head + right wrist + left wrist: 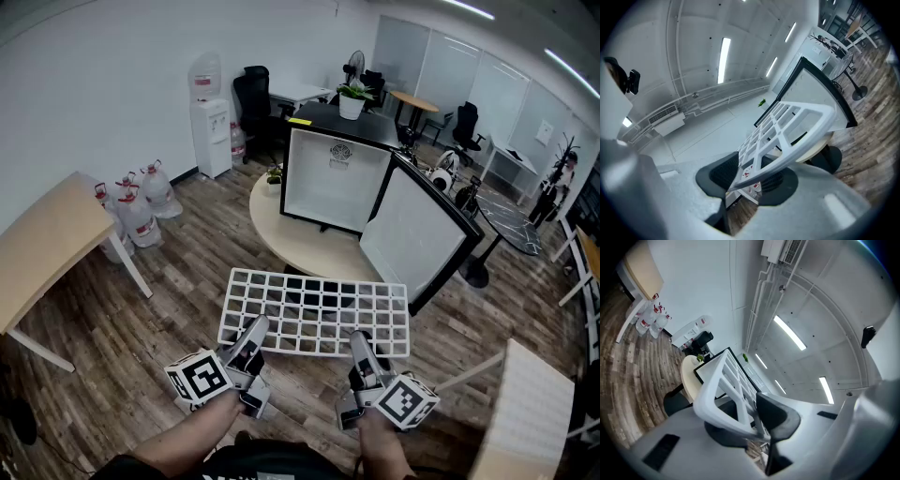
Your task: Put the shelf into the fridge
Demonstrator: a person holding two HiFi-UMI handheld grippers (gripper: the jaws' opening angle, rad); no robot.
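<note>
A white grid shelf (319, 314) hangs level in the air in front of me, held by its near edge. My left gripper (251, 339) is shut on the shelf's near left part and my right gripper (362, 351) on its near right part. In the left gripper view the shelf (721, 380) runs edge-on between the dark pads of the left gripper (751, 422). The right gripper view shows the shelf (787, 131) clamped in the right gripper (751, 176). Beyond it a small black fridge (337, 173) stands on a round table (281, 239), its white inside bare, its door (417, 234) swung open to the right.
A wooden table (47, 244) stands at the left, with several water bottles (141, 202) and a water dispenser (211, 127) by the wall. A white panel (530, 412) is at the near right. Office chairs and desks fill the back.
</note>
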